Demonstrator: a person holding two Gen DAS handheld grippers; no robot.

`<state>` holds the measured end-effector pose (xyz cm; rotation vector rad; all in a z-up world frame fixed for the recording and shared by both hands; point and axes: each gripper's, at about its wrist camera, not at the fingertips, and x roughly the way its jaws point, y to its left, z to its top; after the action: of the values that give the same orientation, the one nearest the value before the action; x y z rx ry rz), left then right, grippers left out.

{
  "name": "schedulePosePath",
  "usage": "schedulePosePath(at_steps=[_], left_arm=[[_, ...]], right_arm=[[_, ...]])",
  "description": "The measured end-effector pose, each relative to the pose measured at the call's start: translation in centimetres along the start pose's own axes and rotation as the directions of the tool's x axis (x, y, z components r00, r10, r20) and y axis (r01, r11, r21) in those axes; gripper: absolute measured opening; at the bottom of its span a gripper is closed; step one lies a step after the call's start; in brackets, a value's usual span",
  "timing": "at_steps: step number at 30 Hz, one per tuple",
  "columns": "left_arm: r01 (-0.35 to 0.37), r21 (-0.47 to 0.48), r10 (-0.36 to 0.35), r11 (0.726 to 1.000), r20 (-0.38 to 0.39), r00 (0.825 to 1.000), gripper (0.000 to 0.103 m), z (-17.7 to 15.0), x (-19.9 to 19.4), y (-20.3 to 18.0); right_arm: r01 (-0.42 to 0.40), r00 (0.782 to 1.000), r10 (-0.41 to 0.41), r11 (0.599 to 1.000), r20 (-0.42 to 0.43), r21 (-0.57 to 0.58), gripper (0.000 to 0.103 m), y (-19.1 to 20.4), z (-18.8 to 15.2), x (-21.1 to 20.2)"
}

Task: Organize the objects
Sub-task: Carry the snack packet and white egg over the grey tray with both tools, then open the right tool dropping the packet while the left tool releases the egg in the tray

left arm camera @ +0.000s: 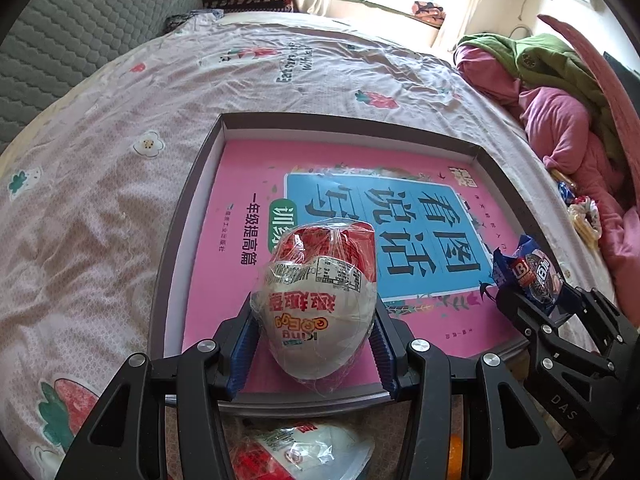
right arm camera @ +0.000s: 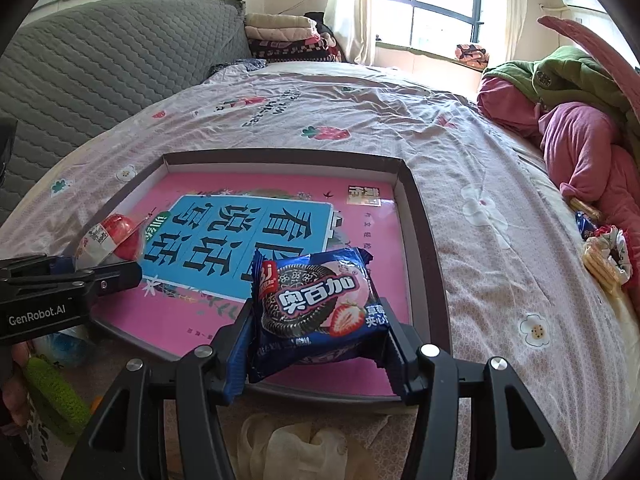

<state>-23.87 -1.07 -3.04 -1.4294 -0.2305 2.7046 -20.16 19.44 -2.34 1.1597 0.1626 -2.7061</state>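
Note:
A shallow grey tray (left arm camera: 188,216) (right arm camera: 424,216) lies on the bed with a pink book (left arm camera: 256,184) (right arm camera: 372,232) flat inside it. My left gripper (left arm camera: 316,344) is shut on a red and white wrapped toy egg (left arm camera: 320,304) and holds it over the tray's near edge; the egg also shows in the right wrist view (right arm camera: 110,238). My right gripper (right arm camera: 318,344) is shut on a blue cookie packet (right arm camera: 316,304) over the tray's near right part; the packet also shows in the left wrist view (left arm camera: 528,276).
Another wrapped egg (left arm camera: 304,452) lies below the left gripper on the bed. Small snack packs (right arm camera: 600,256) lie to the right by a heap of pink and green clothes (right arm camera: 568,120). A grey quilted headboard (right arm camera: 100,72) and folded blankets (right arm camera: 288,36) stand behind.

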Motion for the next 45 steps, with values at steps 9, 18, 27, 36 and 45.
schedulePosePath(at_steps=[9, 18, 27, 36, 45], left_arm=[[0.0, 0.003, 0.0, 1.0, -0.018, 1.0, 0.053, -0.1, 0.1, -0.1], [-0.015, 0.011, 0.016, 1.0, -0.025, 1.0, 0.056, -0.3, 0.1, -0.4], [-0.029, -0.002, 0.029, 1.0, -0.013, 1.0, 0.056, -0.5, -0.6, -0.4], [-0.02, -0.007, 0.02, 1.0, 0.015, 1.0, 0.056, -0.9, -2.4, -0.6], [-0.011, -0.015, 0.012, 1.0, 0.046, 0.999, 0.056, -2.0, -4.8, -0.3]], right_arm=[[-0.016, 1.0, 0.016, 0.999, -0.013, 0.041, 0.057, -0.5, 0.0, 0.3], [-0.019, 1.0, 0.019, 0.999, -0.002, 0.047, 0.059, -0.5, 0.1, -0.1], [-0.027, 0.999, 0.026, 0.998, 0.031, 0.048, 0.061, -0.5, 0.4, -1.0], [-0.053, 0.994, 0.049, 0.998, 0.098, 0.045, 0.061, -0.5, 0.9, -2.9], [-0.075, 0.986, 0.068, 0.996, 0.15, 0.045, 0.062, -0.7, 0.8, -5.1]])
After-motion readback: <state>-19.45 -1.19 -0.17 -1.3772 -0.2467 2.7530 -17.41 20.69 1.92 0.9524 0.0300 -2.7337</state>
